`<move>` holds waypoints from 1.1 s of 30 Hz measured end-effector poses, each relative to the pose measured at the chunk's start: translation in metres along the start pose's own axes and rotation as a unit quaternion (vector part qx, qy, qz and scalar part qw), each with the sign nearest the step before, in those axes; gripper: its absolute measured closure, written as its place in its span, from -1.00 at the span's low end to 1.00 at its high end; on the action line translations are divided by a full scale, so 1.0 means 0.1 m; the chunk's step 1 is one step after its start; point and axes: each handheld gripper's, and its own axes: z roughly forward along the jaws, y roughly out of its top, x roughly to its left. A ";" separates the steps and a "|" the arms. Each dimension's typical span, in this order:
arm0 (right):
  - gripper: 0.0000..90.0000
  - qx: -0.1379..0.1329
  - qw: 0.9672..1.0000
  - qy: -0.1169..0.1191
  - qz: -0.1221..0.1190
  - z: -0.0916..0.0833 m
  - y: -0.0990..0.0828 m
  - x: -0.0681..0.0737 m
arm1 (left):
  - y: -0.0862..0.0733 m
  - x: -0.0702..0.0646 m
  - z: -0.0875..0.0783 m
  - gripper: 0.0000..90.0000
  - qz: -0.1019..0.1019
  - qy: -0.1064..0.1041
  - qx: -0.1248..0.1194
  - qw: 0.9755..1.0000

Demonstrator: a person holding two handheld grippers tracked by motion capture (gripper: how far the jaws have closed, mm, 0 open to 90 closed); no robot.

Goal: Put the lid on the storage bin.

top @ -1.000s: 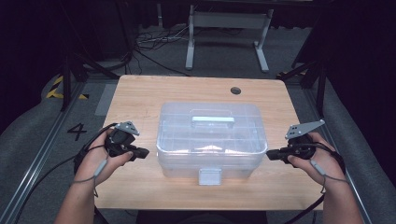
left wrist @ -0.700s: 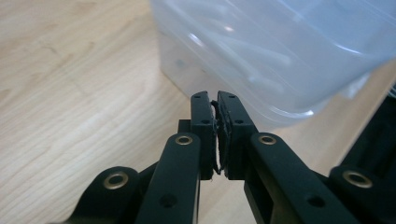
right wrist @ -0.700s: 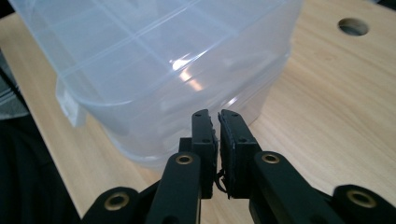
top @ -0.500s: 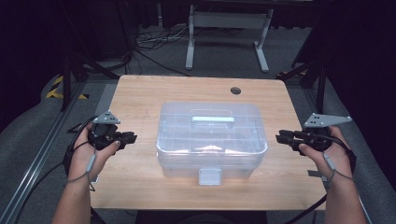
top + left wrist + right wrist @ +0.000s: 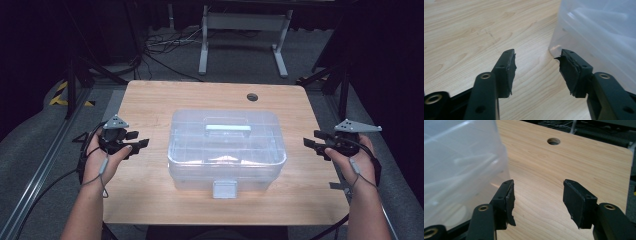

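A clear plastic storage box (image 5: 227, 150) with a lid, a top handle and a front latch stands in the middle of the wooden table (image 5: 150, 100). My left gripper (image 5: 141, 143) is held at the table's left side, pointing at the box and apart from it. Its jaws have just been opening and stand open with nothing between them; the box wall (image 5: 604, 37) lies ahead to the right of the left gripper (image 5: 537, 65). My right gripper (image 5: 309, 142) is at the right side, also apart from the box. Its jaws have just been opening and are empty (image 5: 537, 195), with the box (image 5: 461, 165) to the left.
A round cable hole (image 5: 252, 97) sits near the table's far right edge. Beyond the table lie cables and a metal stand's legs (image 5: 240, 40) on grey carpet. Bare wood lies on both sides of the box.
Both hands have drawn outward, away from the box's sides, and both grippers went from shut to open.
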 end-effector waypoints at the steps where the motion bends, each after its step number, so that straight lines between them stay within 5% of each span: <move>1: -0.08 -0.002 1.000 -0.002 0.006 0.02 -0.02 -0.03 | -0.01 0.01 0.02 0.00 -0.004 0.004 0.001 1.000; 14: -0.12 0.021 0.999 -0.019 0.039 0.35 -0.32 -0.31 | -0.16 0.16 0.27 -0.12 -0.026 0.009 0.013 1.000; 33: -0.12 0.053 0.998 -0.015 0.026 0.78 -0.57 -0.31 | -0.35 0.23 0.56 -0.15 -0.030 0.005 0.062 0.998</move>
